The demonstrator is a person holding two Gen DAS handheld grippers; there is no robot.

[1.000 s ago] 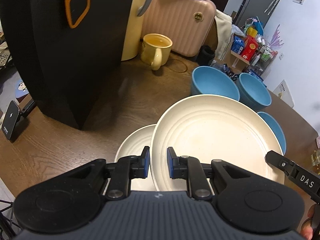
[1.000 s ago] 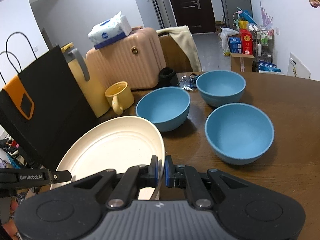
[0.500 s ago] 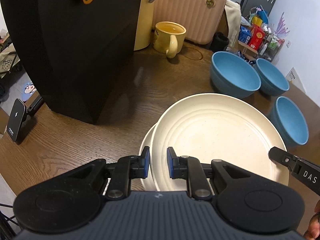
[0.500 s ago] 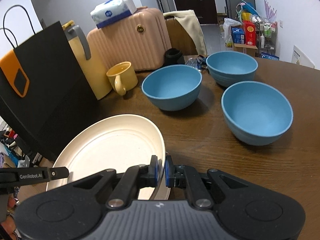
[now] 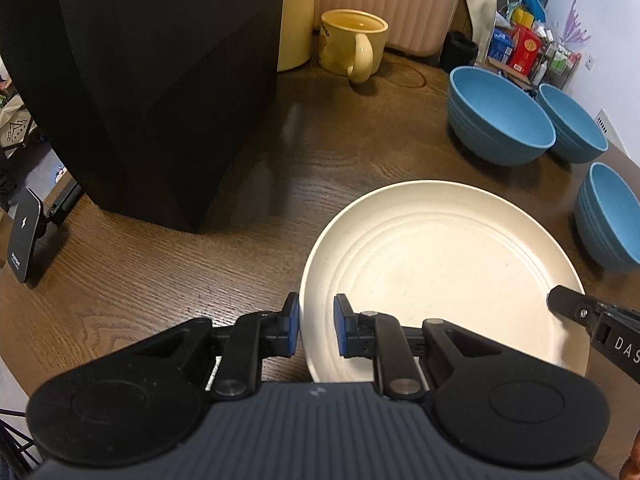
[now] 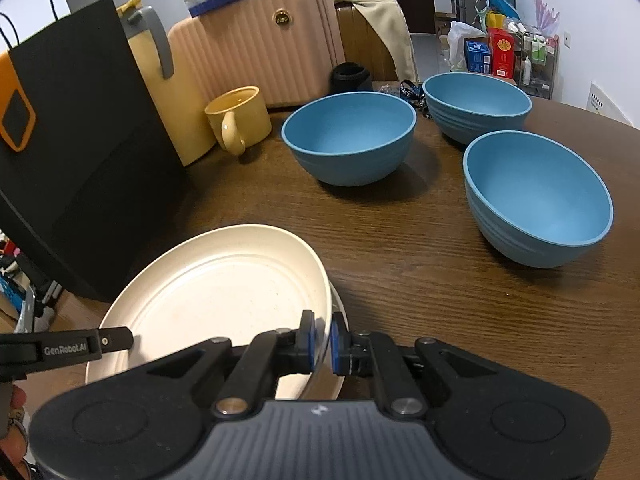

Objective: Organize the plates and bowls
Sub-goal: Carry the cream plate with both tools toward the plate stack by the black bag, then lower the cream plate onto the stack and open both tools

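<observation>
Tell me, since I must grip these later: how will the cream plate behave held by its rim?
The cream plate looks stiff: pinched at opposite rim edges by left gripper and right gripper, it shows no sag. Its matte speckled finish probably resists slipping. It seems light.

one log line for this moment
left gripper: shut on cream plate | right gripper: shut on opposite rim | second plate beneath | blue bowls: unstacked

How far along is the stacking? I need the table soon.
Partly done. In hand: both tools, left and right, grip the cream plate by opposite rims, just over a second plate whose edge shows beneath it; I cannot tell if it rests there yet. Left: the three blue bowls stand apart on the table, unstacked.
</observation>
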